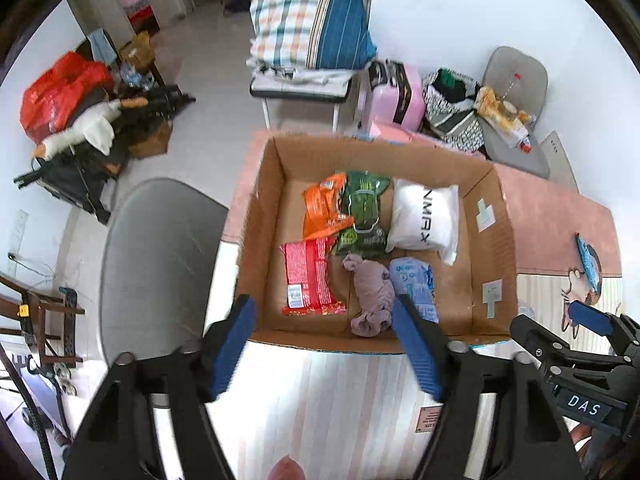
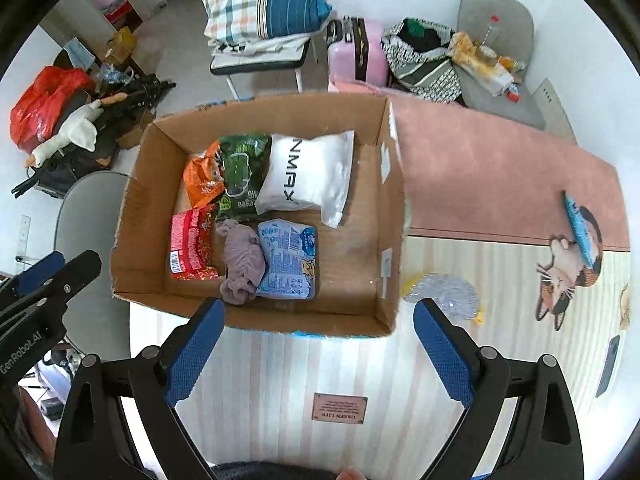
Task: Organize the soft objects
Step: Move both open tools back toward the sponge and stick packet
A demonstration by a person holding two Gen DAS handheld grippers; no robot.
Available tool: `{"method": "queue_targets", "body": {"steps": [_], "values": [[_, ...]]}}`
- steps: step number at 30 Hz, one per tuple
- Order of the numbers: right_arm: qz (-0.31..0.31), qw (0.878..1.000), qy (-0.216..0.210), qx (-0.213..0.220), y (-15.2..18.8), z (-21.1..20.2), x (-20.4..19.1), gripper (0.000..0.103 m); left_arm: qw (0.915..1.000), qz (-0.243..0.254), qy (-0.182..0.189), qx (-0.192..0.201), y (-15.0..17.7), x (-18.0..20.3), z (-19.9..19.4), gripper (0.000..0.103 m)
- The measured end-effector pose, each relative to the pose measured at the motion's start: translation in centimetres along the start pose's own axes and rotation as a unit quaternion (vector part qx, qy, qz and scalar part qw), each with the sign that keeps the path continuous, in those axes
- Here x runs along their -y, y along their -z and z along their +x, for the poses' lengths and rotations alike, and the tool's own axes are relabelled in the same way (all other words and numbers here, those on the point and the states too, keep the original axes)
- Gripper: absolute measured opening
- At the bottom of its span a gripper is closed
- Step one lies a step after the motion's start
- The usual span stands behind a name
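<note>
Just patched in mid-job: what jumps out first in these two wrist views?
The open cardboard box in the middle of the table, with soft packs laid flat inside: a white pillow pack at the back, a red snack bag at its left, a crumpled mauve cloth near the front. Both grippers, left gripper and right gripper, hover open and empty before it. A silvery scrubber lies outside, right of the box.
</note>
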State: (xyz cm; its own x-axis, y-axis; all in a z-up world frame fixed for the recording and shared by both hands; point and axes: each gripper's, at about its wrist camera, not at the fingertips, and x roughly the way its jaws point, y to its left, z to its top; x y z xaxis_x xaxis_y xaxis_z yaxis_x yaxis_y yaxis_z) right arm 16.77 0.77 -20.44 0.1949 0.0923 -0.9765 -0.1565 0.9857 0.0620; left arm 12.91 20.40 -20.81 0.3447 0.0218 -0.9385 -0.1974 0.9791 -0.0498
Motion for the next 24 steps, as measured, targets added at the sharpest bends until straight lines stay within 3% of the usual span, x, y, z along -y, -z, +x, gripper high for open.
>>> {"method": "queue_targets", "body": {"steps": [2,4,10,14,18,20,24], "values": [[-0.005,1.000,0.006,0.013,0.3,-1.2,0.0,0.103,0.9998,0.005,-0.008,0.017,0.2,0.2,-1.4,0.093],[-0.011,1.000,0.009,0.027,0.7,-2.6,0.0,0.103,0.9995,0.007,-0.011,0.029,0.3,0.3,-2.3,0.100],[-0.011,0.999,-0.005,0.039,1.6,-4.4,0.6,0.103,0.9990,0.004,-0.012,0.044,0.7,0.9,-3.9,0.101],[0.022,0.999,-0.023,0.044,2.5,-5.3,3.6,0.103,0.9992,0.005,0.002,0.039,1.0,2.3,-4.1,0.101],[0.079,0.996,-0.015,0.038,3.8,-5.8,9.7,0.103,0.9993,0.016,0.034,0.003,1.0,6.5,-3.1,0.101],[0.108,0.994,-0.001,0.034,4.6,-5.7,13.0,0.103,0.9972,0.013,0.069,-0.027,1.1,9.2,-2.1,0.101],[0.183,0.983,0.027,0.012,6.6,-4.3,22.2,0.103,0.9807,0.003,0.157,-0.117,1.3,16.7,1.6,0.101]]}}
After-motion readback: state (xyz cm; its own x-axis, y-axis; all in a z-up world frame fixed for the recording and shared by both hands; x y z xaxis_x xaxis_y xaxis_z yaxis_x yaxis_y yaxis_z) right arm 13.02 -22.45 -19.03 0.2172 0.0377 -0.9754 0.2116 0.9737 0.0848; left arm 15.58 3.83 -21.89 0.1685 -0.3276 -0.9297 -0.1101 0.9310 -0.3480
